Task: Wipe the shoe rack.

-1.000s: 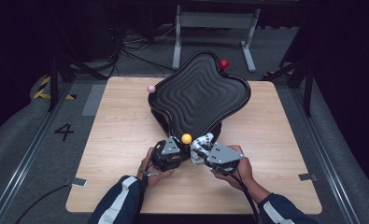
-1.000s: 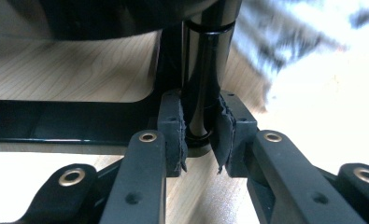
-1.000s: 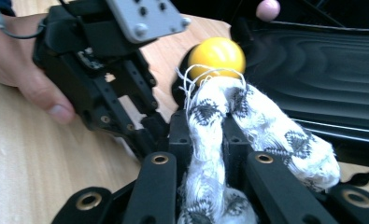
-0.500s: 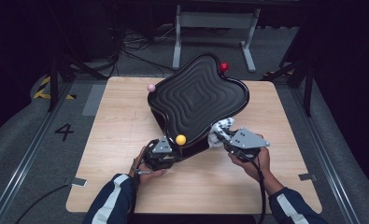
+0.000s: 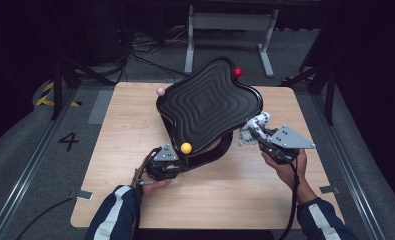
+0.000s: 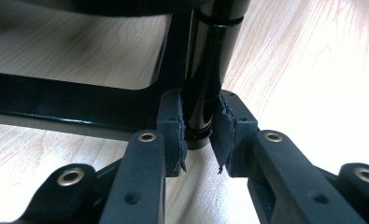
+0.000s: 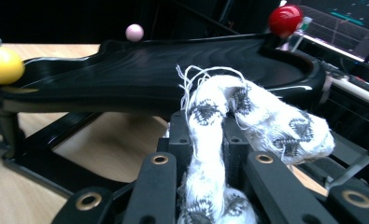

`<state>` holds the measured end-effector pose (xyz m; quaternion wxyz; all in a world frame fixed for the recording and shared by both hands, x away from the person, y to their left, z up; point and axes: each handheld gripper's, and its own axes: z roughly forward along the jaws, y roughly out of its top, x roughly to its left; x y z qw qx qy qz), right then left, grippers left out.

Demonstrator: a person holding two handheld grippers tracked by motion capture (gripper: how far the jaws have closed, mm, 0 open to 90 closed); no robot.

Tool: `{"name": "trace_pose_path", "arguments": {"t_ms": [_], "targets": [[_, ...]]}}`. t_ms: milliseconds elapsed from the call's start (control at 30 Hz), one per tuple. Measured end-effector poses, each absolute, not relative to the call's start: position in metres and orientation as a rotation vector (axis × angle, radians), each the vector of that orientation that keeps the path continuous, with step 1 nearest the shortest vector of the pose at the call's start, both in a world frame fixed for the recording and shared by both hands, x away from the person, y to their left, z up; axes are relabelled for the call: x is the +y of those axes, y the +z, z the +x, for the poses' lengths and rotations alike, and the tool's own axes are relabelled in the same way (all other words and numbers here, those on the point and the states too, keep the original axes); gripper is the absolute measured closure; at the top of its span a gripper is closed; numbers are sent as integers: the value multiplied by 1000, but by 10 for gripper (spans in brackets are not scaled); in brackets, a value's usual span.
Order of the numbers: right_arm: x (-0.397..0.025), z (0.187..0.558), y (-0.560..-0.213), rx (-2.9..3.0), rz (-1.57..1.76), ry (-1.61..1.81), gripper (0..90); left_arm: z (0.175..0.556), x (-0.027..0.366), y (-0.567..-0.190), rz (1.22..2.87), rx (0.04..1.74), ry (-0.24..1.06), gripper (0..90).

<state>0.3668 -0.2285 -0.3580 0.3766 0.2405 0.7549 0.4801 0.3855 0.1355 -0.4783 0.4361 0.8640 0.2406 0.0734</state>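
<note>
Left claw (image 6: 198,140) is clamped on a black post (image 6: 205,79) of the tray stand (image 5: 210,102) on the tabletop (image 5: 115,150). Right claw (image 7: 205,135) grips a patterned cloth (image 7: 247,112) just beside the tray's right edge. Judged: stand steadied, wiping not yet begun.

The one mark I can read is a dark numeral "4" (image 5: 68,141), printed on the grey floor mat (image 5: 35,165) just off the left edge of the pale wooden table (image 5: 135,150) I work at, as seen in the high view. Nothing I can make out as lettering, a brand or a label stands on anything I see in my two gripper views.
</note>
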Motion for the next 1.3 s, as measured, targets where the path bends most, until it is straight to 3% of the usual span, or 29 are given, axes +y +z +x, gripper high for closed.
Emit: {"name": "trace_pose_path", "arguments": {"t_ms": [667, 1300], "targets": [[-252, 394, -339, 1787, 711, 1203, 791, 387, 137, -479, 2134, 623, 161, 730], [-185, 369, -358, 2019, 430, 1154, 787, 387, 136, -479, 2133, 633, 166, 730]]}}
